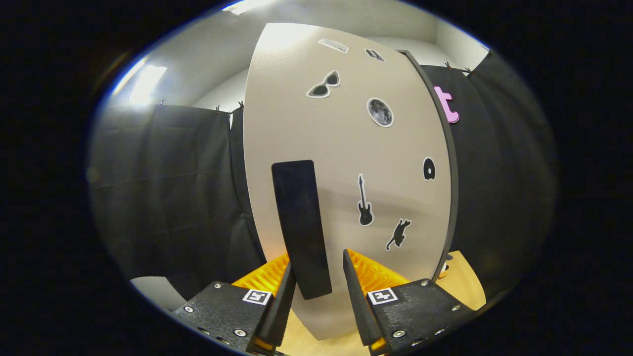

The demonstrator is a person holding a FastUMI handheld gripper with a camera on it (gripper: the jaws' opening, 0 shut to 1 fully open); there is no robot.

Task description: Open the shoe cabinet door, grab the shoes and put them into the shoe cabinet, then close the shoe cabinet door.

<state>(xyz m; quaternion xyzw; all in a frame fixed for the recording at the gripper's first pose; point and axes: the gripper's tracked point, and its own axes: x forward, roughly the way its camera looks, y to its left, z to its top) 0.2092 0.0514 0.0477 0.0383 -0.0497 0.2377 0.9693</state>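
Pale grey panel is what I have ahead of me in the gripper view: the shoe cabinet door (341, 163), a smooth matte face that stands upright and runs from near the fingers up toward the ceiling. A dark edge strip (447, 168) follows its right side. On the lower left of the door sits a long black handle (300, 227), a flat vertical bar whose lower end reaches down between my fingers.

My gripper (319, 289) is spread, with a clear gap between the two fingers (284, 296). The left finger lies just beside the handle's lower left edge, perhaps touching it; I cannot tell for sure. The right finger stands apart from the handle, with bare door showing between them. So the claw is around the bottom of the handle but not pinching it.

Stickers are scattered over the door: a pair of sunglasses (324, 85) near the top, a round moon (380, 112) below it, a guitar (365, 201) just right of the handle, a cat (398, 234) lower right, and a small dark oval (429, 169) near the right edge.

Below the door and the fingers I see a light wooden surface (465, 282). Black cloth (163, 188) hangs on both sides of the cabinet, with white wall and ceiling lights above it.
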